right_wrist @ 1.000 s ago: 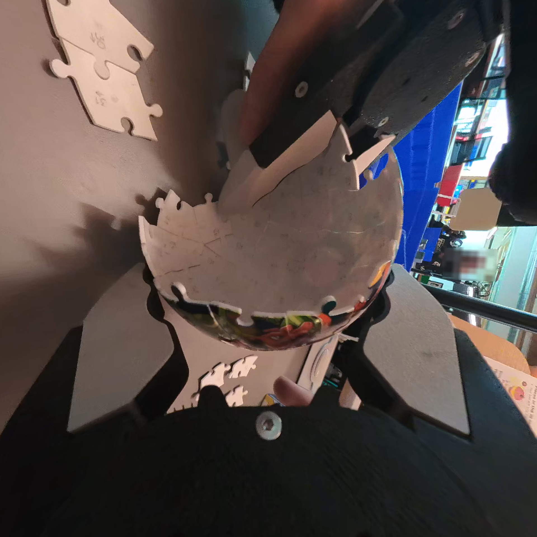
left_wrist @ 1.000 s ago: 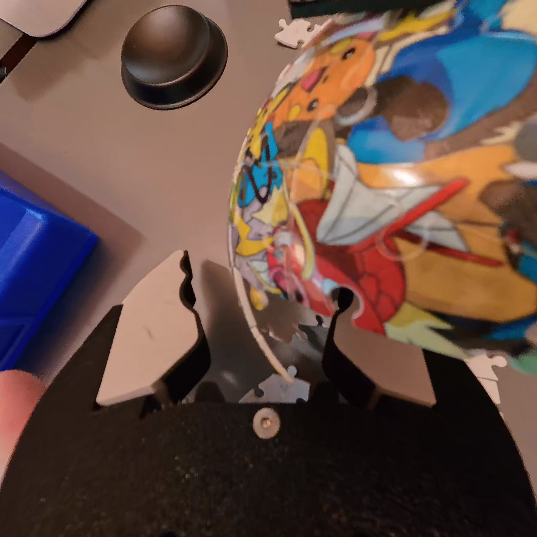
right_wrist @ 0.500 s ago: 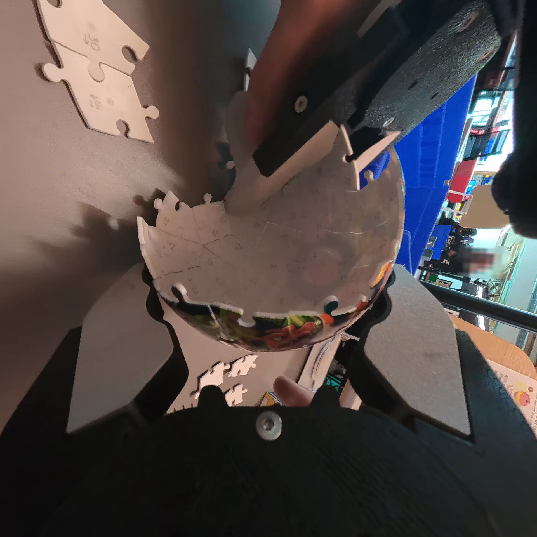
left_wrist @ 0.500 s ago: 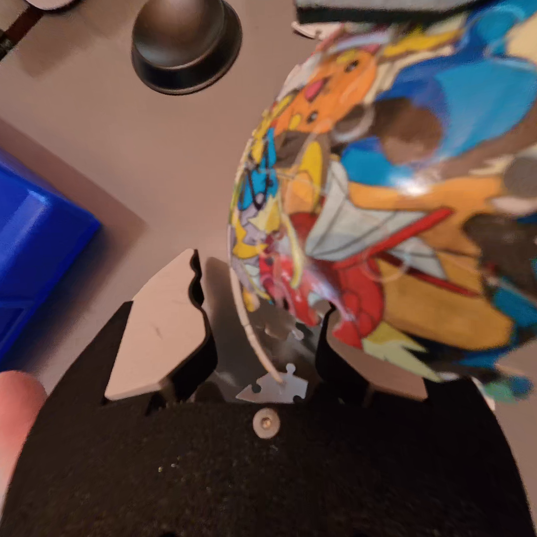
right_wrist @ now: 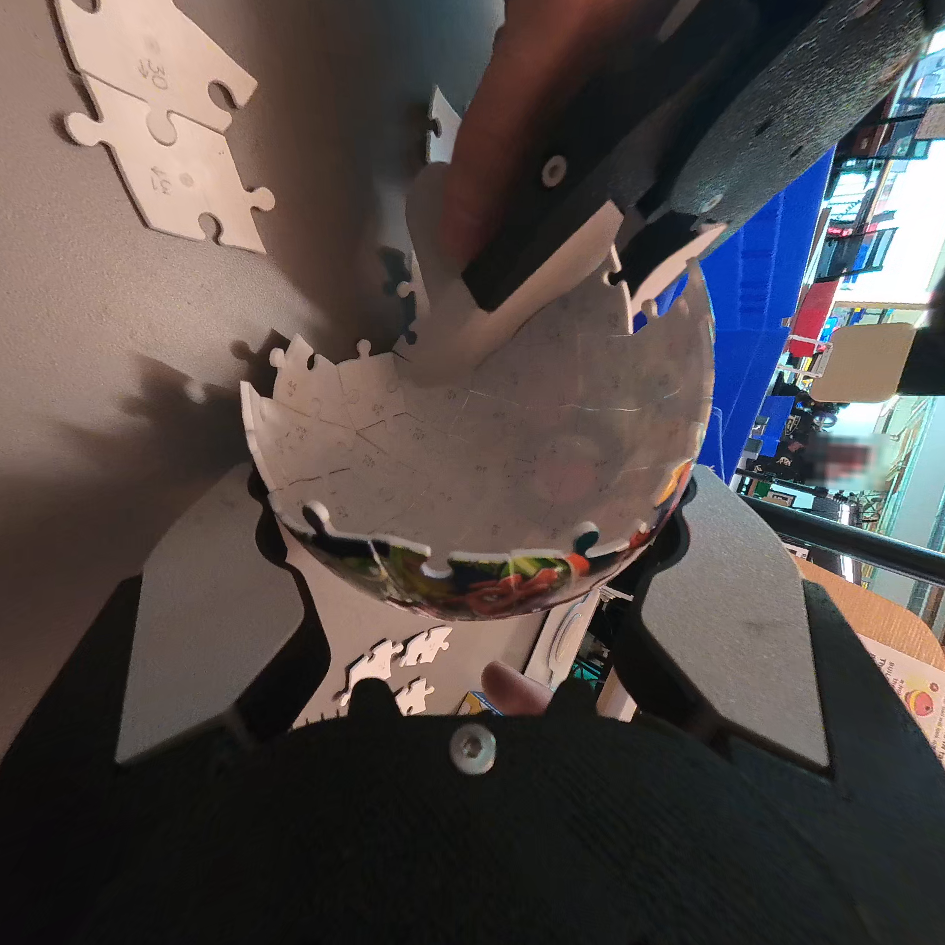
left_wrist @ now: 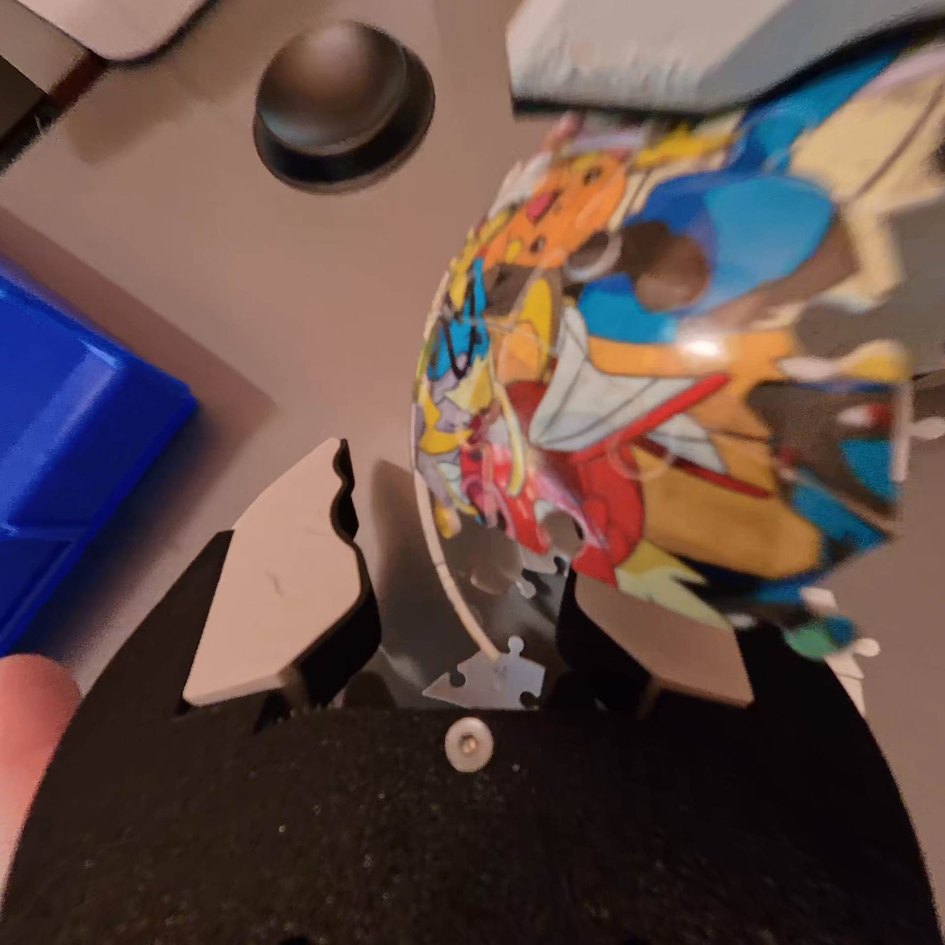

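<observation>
A half ball of joined puzzle pieces (right_wrist: 486, 450) is white inside and bright cartoon colours outside (left_wrist: 665, 383). My right gripper (right_wrist: 473, 491) is shut on it, one finger on each side of the shell, and holds it above the grey table. My left gripper (left_wrist: 455, 516) is open and straddles the shell's jagged rim. Its right finger lies behind the coloured outside. Its left finger (left_wrist: 286, 562) stands clear of the rim on the white side. In the right wrist view the left gripper (right_wrist: 613, 245) reaches in from above, one pad resting inside the shell.
A blue bin (left_wrist: 66, 434) stands at the left and a dark round stand (left_wrist: 342, 102) behind it on the grey table (left_wrist: 307, 281). Two joined white pieces (right_wrist: 169, 148) and a few small loose ones (right_wrist: 399, 659) lie on the table. A cardboard box (right_wrist: 869, 613) is at the right.
My left gripper's fingers have drawn a little closer together around the rim. The shell has shifted slightly in the left view. The right gripper keeps its hold.
</observation>
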`<move>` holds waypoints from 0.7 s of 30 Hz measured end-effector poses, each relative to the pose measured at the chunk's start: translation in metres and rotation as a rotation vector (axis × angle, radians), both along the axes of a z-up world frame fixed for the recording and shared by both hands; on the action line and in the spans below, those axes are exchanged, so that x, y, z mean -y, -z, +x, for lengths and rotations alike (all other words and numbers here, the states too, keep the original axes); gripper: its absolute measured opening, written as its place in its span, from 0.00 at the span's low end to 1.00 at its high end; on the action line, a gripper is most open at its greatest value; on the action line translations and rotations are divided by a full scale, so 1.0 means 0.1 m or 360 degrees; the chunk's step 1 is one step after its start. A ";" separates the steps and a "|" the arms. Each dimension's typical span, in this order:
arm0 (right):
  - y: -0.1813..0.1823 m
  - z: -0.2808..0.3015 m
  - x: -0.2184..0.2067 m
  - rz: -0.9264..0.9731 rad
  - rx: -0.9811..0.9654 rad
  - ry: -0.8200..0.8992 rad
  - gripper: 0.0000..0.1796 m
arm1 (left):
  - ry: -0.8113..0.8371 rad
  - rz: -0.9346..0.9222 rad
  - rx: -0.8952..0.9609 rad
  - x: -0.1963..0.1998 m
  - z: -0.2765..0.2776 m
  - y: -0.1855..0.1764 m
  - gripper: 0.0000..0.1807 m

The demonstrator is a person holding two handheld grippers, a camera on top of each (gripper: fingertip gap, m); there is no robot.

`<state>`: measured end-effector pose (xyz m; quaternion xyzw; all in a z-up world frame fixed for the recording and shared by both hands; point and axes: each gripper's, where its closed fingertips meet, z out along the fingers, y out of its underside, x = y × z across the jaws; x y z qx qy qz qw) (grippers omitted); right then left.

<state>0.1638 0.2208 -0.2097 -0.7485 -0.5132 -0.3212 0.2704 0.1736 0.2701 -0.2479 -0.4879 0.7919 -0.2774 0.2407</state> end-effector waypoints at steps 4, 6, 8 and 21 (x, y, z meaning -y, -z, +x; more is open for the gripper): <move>0.00 0.00 0.00 -0.0006 -0.0003 0.0005 0.80 | -0.0012 0.0044 -0.0021 -0.03 0.00 0.04 0.49; 0.00 0.00 -0.01 -0.0005 -0.0005 0.0005 0.80 | 0.0017 -0.0055 0.0031 0.05 0.01 -0.03 0.48; 0.00 0.00 -0.01 -0.0004 -0.0004 0.0006 0.80 | 0.0025 0.0009 -0.0060 0.03 -0.03 0.07 0.49; 0.00 0.00 -0.03 -0.0037 -0.0013 0.0006 0.80 | 0.0020 0.0018 0.0039 0.02 0.01 -0.02 0.48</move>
